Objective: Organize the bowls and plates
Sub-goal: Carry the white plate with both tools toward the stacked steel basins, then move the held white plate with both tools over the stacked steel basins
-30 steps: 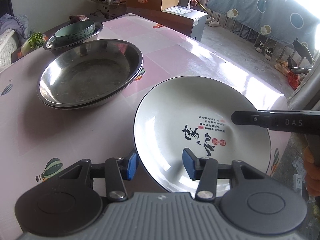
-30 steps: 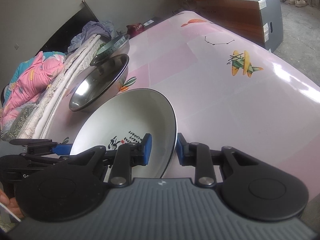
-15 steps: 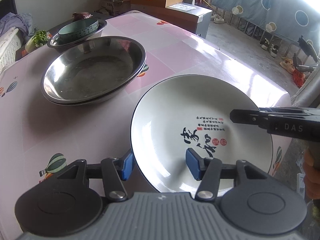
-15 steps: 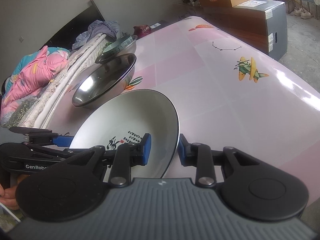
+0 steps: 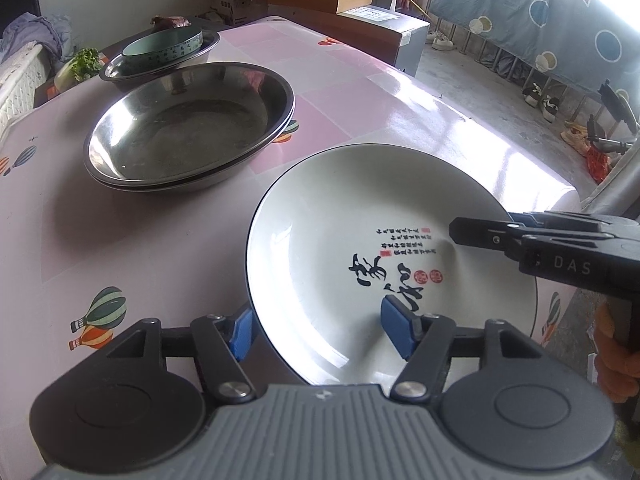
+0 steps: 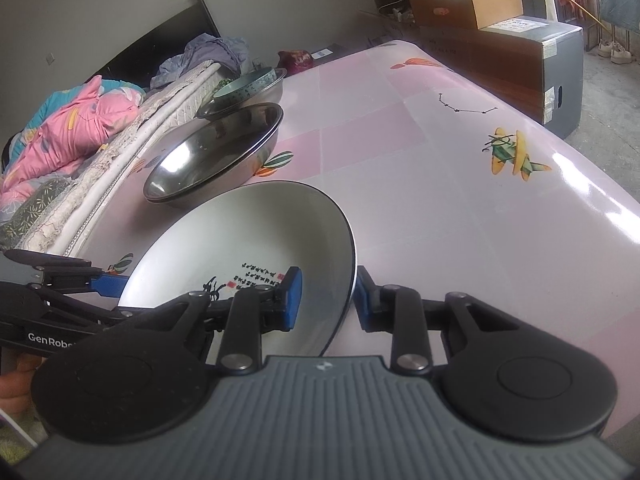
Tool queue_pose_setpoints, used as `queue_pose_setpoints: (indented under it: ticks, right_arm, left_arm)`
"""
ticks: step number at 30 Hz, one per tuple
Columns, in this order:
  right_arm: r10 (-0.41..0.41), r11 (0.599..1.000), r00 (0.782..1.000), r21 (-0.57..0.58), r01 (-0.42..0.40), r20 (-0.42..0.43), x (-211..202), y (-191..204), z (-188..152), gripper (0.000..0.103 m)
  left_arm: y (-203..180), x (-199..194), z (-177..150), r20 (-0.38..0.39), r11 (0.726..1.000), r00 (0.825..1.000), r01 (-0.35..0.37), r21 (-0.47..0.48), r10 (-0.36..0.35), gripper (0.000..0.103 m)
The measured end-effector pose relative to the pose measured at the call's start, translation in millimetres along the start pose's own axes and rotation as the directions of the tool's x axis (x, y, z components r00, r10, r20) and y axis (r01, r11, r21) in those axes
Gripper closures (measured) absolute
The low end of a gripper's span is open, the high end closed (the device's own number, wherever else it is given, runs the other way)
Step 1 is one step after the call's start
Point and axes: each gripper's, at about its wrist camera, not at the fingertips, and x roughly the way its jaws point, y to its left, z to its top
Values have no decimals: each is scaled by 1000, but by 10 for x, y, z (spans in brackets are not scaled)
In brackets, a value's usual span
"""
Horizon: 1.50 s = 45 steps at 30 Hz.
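Observation:
A white plate with black calligraphy [image 5: 360,240] is held off the pink table by both grippers. My left gripper [image 5: 316,330] is shut on its near rim, one blue pad under the rim and one inside. My right gripper [image 6: 326,298] is shut on the opposite rim of the plate [image 6: 248,240]; it also shows in the left wrist view [image 5: 480,232]. Two stacked steel basins [image 5: 188,128] sit beyond the plate. Farther back a green bowl [image 5: 164,50] rests inside another steel basin [image 5: 200,54].
The pink table [image 6: 440,184] carries balloon and plane prints. Its right edge [image 5: 560,196] drops to a concrete floor. Bedding [image 6: 72,128] lies along the table's left side. Cardboard boxes [image 6: 480,8] and a cabinet stand beyond the far end.
Both grippers have raised the plate a little and carried it slightly toward the stacked steel basins. Both grips are unchanged.

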Motion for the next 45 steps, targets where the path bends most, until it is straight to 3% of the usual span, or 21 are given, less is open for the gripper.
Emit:
queue_pose_setpoints:
  ticks: [5,12,17,24,32,45]
  right_arm:
    - [-11,1000,1000,-10,11,7,-14,30,-32,75]
    - [-24,998,1000,-57,24,4,-25,102,-48,72]
    - [-23,999,1000,-46,24,13,-12,95,-52,72]
    - [-9,999,1000,-42,10,19,-44,89,-78,71]
    - [-57,994,998,-89,59,27,-8,179,-75,70]
    - [-70,994,998,-88,70,9,21,223,-12,70]
  left_arm:
    - [-25,37,18,8,1000,1000,-3,-3,3,30]
    - [-38,13,-5,5,1000,1000,-3,0,3,30]
    - [-49,63,26,8,1000,1000,-7,5,6,24]
    - [-54,48,15,6,1000,1000,-6,6,6,25]
    - [-92,48,10,9,1000,1000,-19,-2,19,22]
    - [-70,22,11,-11,999,1000,-20,-30,20,23]
